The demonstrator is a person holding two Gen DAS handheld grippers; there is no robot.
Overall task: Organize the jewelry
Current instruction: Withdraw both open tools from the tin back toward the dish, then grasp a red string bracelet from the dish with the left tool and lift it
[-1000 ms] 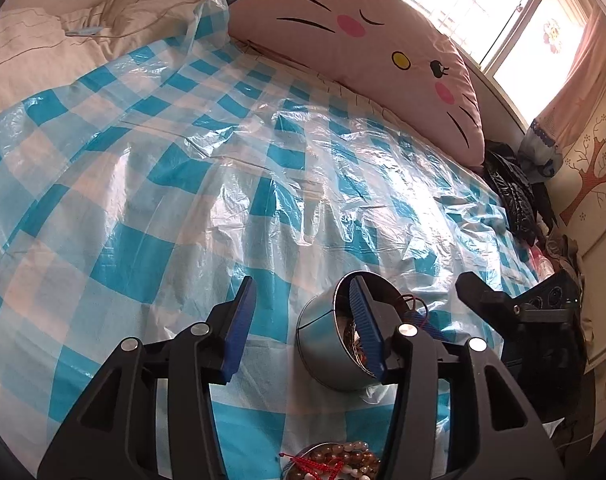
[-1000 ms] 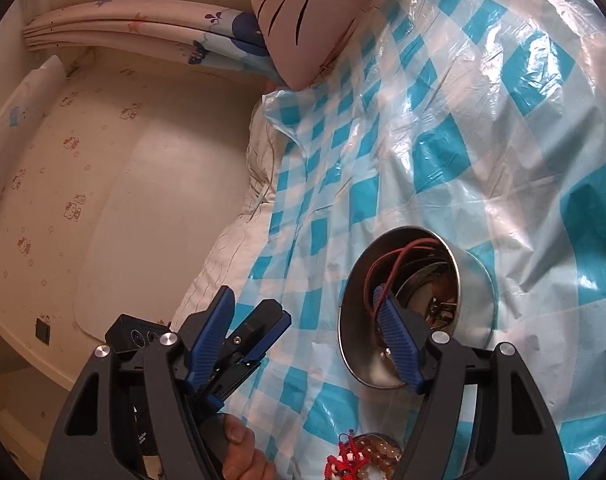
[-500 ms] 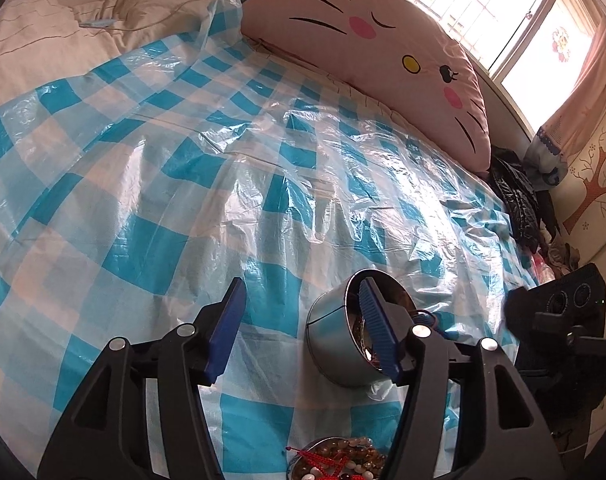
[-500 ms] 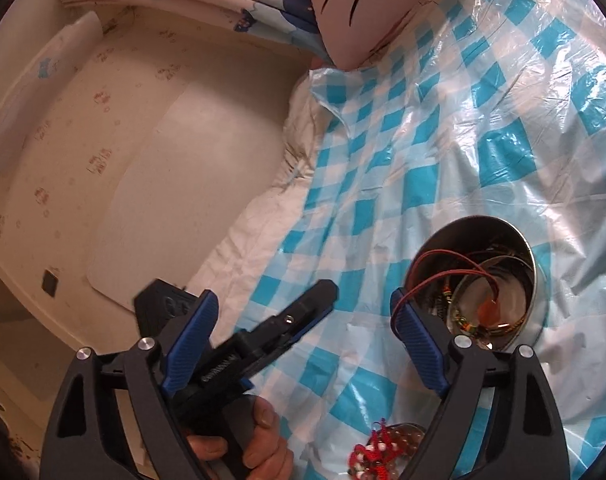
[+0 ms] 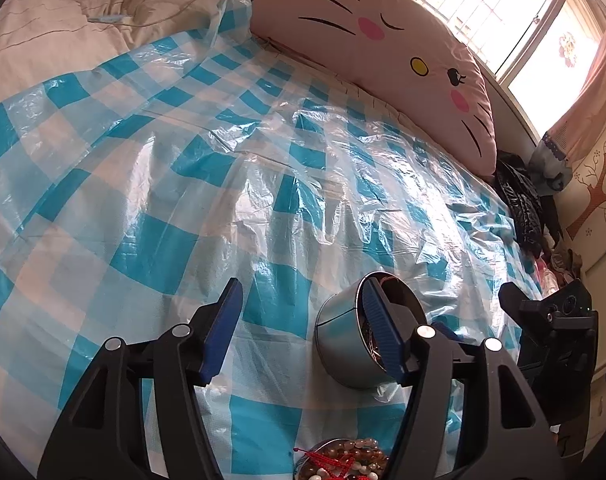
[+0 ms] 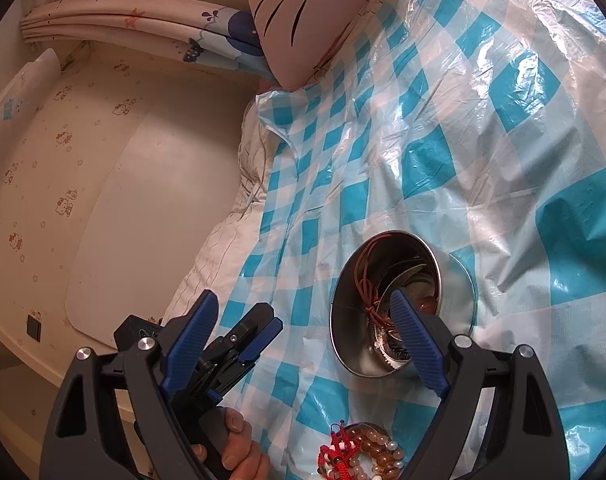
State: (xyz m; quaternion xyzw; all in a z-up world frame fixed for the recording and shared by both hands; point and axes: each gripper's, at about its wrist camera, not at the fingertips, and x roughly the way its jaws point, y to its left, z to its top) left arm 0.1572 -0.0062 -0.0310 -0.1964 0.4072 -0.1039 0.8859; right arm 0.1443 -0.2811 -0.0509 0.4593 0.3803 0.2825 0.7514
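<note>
A round metal tin (image 5: 349, 344) stands on the blue checked plastic sheet (image 5: 183, 200), holding red cord and metal jewelry (image 6: 387, 292). A second small dish with amber beads and a red tassel (image 5: 343, 462) sits at the near edge; it also shows in the right wrist view (image 6: 363, 454). My left gripper (image 5: 303, 332) is open and empty, its right finger in front of the tin's rim. My right gripper (image 6: 303, 336) is open and empty, its right finger in front of the tin. The left gripper also shows in the right wrist view (image 6: 247, 332).
A pink cat-face pillow (image 5: 383, 60) lies at the bed's head under the window (image 5: 523, 20). A cream quilt (image 5: 63, 32) lies at the far left. Dark clothes (image 5: 519, 208) pile at the right edge. The bed's side and the wall (image 6: 83, 160) are left of the right gripper.
Both grippers stayed open and drifted slightly; the right view swung back so the tin sits behind its right finger again. The tin and bead dish have not moved.
</note>
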